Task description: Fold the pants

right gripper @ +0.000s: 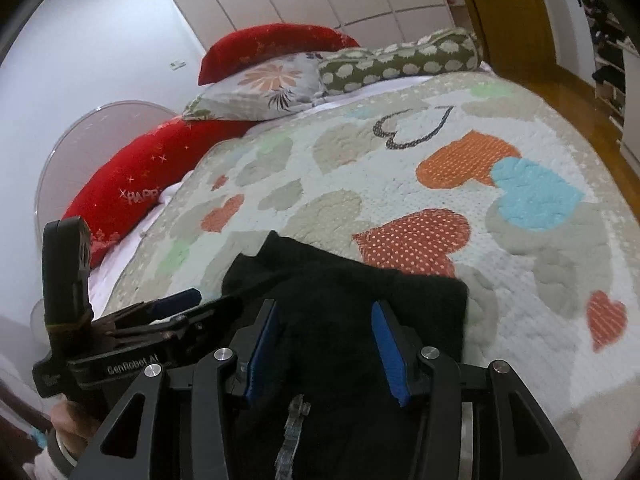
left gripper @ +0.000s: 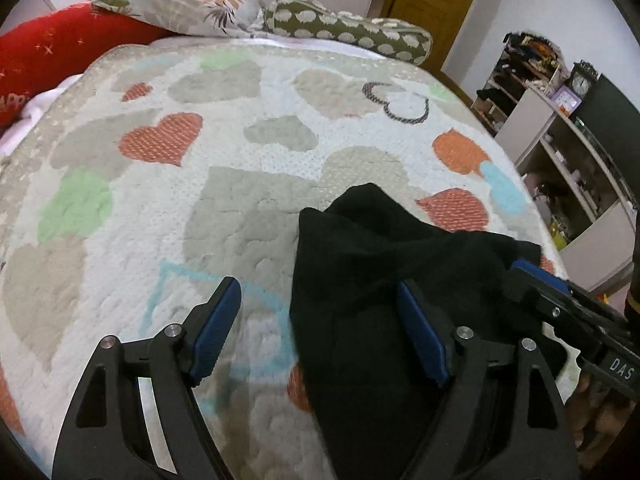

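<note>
The black pants (left gripper: pixel 360 280) lie bunched on the heart-patterned quilt (left gripper: pixel 180 200) near the bed's front edge; they also show in the right wrist view (right gripper: pixel 340 300). My left gripper (left gripper: pixel 320 320) is open, its left finger over bare quilt, its right finger (left gripper: pixel 420 332) over the black cloth. My right gripper (right gripper: pixel 324 340) is open above the pants, both blue pads over the cloth, holding nothing. The right gripper (left gripper: pixel 560 304) shows at the pants' right edge in the left wrist view; the left gripper (right gripper: pixel 160 312) shows at their left edge in the right wrist view.
Red pillows (left gripper: pixel 60 52), a floral pillow (left gripper: pixel 192 4) and a spotted bolster (left gripper: pixel 348 28) line the bed's far side. Shelves (left gripper: pixel 560 140) stand to the right, beyond the bed edge. A wooden door (left gripper: pixel 432 4) is behind. A white wall (right gripper: pixel 100 40) is on the left.
</note>
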Available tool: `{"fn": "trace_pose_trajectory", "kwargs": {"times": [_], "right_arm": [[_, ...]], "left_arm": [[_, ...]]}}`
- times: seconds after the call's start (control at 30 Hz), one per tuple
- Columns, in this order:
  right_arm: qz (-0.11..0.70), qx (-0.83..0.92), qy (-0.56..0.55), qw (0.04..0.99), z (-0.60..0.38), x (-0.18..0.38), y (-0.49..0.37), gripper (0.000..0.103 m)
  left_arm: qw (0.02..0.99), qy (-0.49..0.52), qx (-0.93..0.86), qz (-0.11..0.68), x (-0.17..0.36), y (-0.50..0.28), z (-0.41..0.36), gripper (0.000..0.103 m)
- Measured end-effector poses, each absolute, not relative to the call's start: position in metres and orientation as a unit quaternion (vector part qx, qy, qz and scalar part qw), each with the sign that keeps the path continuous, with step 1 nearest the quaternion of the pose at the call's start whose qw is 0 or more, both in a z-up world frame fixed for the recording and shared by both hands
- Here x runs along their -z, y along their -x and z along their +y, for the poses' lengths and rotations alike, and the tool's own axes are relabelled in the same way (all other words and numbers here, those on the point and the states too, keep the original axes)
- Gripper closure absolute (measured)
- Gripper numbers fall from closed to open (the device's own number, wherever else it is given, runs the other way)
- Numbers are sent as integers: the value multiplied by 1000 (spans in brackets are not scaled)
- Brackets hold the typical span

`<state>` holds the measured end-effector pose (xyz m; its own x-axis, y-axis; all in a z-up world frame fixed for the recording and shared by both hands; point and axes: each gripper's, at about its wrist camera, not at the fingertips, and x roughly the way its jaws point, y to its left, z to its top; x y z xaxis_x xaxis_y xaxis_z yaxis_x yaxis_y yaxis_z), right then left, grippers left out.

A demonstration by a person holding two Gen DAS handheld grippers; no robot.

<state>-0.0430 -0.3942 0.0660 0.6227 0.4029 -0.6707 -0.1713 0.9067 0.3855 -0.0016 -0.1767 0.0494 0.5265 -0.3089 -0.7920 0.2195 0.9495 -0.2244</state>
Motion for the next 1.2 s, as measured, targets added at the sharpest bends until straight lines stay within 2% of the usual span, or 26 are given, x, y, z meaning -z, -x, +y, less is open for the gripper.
{"fn": "trace_pose_trajectory", "kwargs": {"times": [0.23,0.4,0.63,0.8,0.87,1.2], "right_arm": [[412,-163,-102,891,-387,-72,91,56],[446,-100,-57,888,-389,-43,111,54],[436,-110,-98,888,-405,-54,123,52],[407,-119,-126,897,-409,-70,127,39],[403,-118,-132,898,-410,-72,125,38],[416,-97,-156,890,-421,-58,106,37]], "left_arm": [[886,32,155,435,-69,45,-179,22],[886,23,157,435,-68,62,-186,22],[887,10,157,434,-68,79,-193,22],[890,13,160,427,-73,86,-195,22],[890,12,164,424,-75,88,-197,22],[878,20,183,443,-59,84,-205,22]]}}
